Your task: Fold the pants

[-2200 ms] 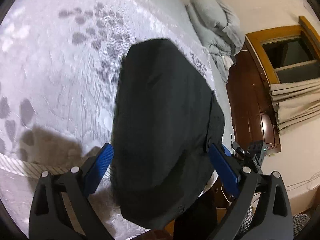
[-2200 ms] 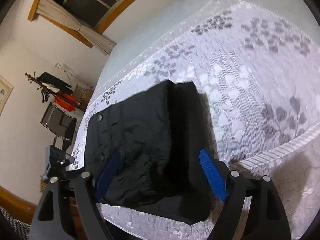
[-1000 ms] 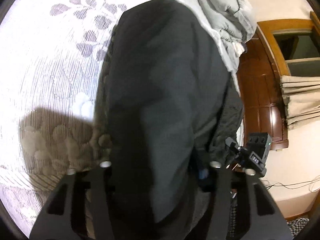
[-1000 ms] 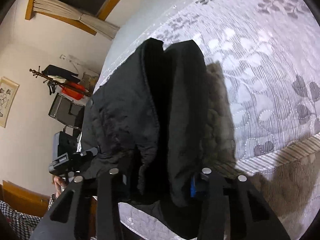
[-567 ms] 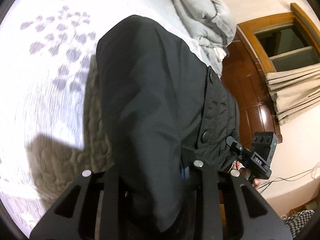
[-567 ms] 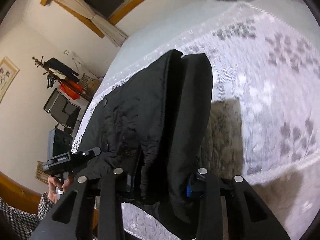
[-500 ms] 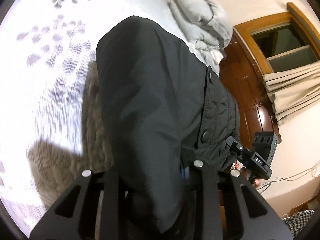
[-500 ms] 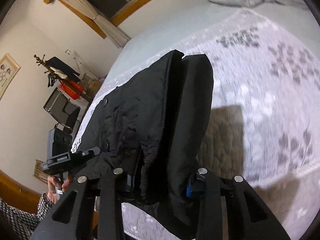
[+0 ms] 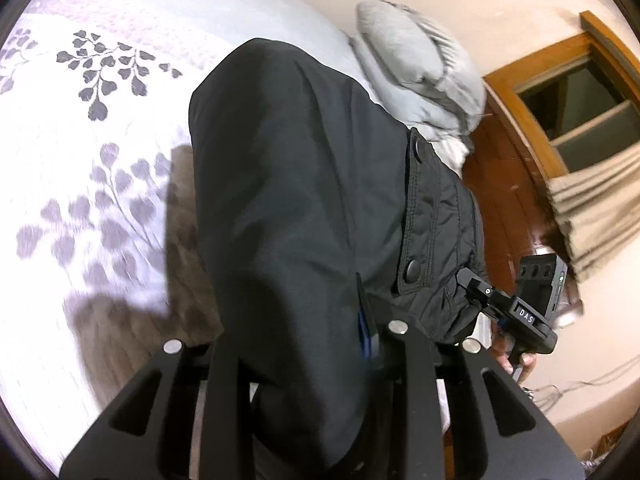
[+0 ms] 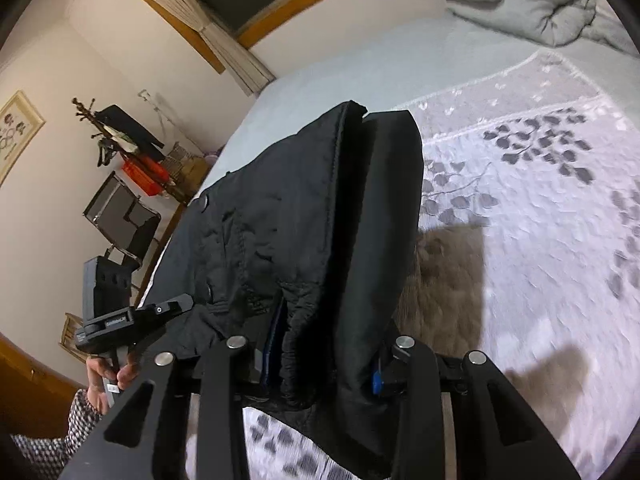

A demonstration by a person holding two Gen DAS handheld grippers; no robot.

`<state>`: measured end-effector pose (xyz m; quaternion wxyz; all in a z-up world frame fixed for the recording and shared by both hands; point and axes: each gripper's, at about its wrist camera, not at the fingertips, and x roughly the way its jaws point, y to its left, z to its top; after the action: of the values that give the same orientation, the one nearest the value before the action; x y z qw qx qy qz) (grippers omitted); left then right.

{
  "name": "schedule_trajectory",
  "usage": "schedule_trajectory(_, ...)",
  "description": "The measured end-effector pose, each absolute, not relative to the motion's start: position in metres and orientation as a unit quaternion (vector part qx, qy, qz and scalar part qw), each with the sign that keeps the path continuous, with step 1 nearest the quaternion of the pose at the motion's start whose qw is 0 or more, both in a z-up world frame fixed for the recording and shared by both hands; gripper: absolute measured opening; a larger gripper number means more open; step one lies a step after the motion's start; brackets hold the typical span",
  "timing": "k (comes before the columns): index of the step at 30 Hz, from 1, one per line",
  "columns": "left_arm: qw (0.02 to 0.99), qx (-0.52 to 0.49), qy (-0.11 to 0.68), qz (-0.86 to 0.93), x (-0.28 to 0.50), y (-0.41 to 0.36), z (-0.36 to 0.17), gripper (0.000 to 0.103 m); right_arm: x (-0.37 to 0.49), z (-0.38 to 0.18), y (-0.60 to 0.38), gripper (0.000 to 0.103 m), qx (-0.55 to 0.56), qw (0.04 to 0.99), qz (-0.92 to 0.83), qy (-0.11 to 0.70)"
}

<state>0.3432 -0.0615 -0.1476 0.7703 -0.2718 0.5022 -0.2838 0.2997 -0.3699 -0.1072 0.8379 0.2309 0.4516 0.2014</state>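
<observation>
pants [image 9: 304, 184] hang bunched between both pairs of our fingers above the bed [image 10: 540, 208]; left gripper [image 9: 296, 344] and right gripper [image 10: 320, 356] each clamp the black fabric.

Your left gripper [image 9: 296, 340] has its fingers pinched on the pants [image 9: 304, 184]; your right gripper [image 10: 320, 364] is clamped likewise, apparently on several layers, both raised above the bed [image 10: 540, 208].

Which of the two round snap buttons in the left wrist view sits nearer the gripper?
The lower black snap button, near the pocket flap's bottom corner on the black pants; the other snap button sits farther up the flap.
</observation>
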Motion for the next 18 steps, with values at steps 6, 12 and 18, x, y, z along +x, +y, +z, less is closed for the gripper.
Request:
schedule_trajectory(6,0.756,-0.285,0.527,-0.264,0.374,-0.051,-0.189,0.035,0.336,-0.162,-0.373,0.044,0.248,0.815,0.175,0.494)
schedule_trajectory(12,0.764,-0.269,0.529,-0.253,0.374,-0.045,-0.195,0.055,0.327,-0.162,-0.374,0.071,0.22,0.831,0.147,0.489)
schedule_trajectory(18,0.829,-0.21,0.493,-0.16,0.353,-0.031,-0.168,0.091,0.28,-0.118,-0.359,0.093,0.092,0.897,0.052,0.43)
